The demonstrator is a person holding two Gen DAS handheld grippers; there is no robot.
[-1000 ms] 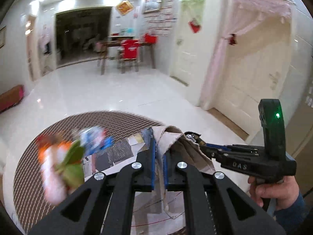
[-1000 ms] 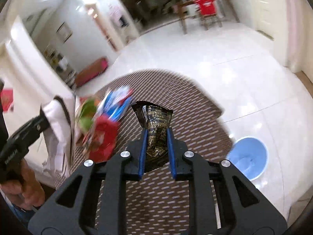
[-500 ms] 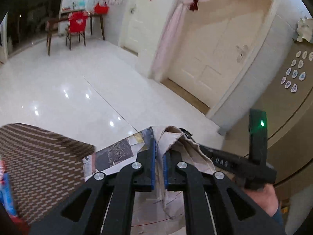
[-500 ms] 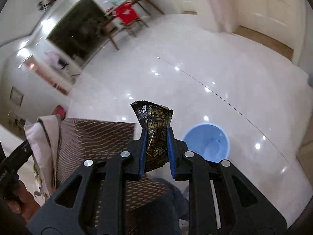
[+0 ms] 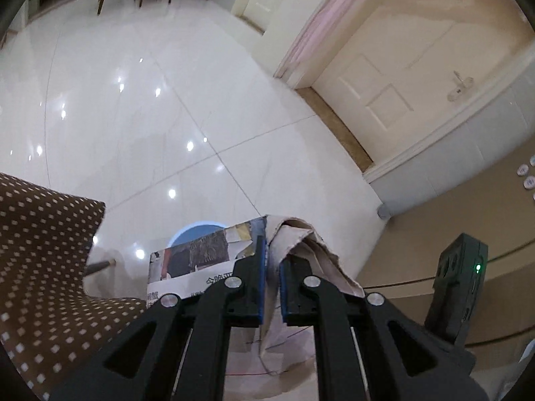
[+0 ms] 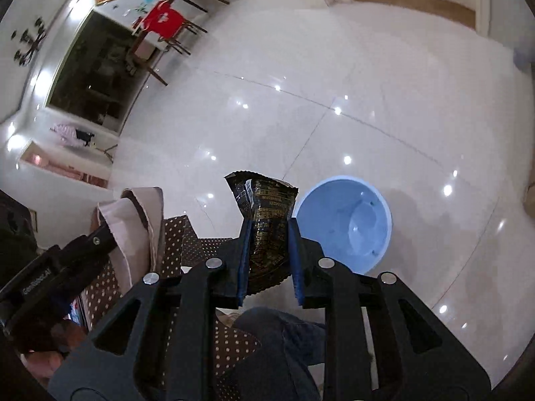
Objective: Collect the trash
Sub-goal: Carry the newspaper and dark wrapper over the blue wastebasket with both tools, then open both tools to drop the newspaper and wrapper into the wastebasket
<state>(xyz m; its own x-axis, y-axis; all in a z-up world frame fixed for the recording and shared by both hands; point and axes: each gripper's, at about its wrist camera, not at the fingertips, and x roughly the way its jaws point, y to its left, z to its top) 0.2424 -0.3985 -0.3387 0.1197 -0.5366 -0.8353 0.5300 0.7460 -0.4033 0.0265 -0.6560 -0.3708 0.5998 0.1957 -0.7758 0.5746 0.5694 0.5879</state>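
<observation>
Loads of bare white floor point(image 6: 384, 100) ahead of both my claws. The dotted brown tablecloth point(image 5: 43, 267) edge drops off just left of my left claw point(image 5: 271, 260), which is clamped on a wad of beige paper point(image 5: 307, 244) with a printed sheet point(image 5: 200, 260) sticking out leftward. My right claw point(image 6: 269, 250) is pinching a black snack wrapper point(image 6: 267, 210) upright, angled down at the floor. The blue bin point(image 6: 344, 224) sits just right of it, mouth open.

- Both grippers swung away from the tabletop point(image 5: 43, 260) toward the floor.
- The blue bin point(image 6: 347, 224) came close beside the right gripper's point(image 6: 269, 250) black wrapper point(image 6: 267, 224).
- The colourful packets left view.
</observation>
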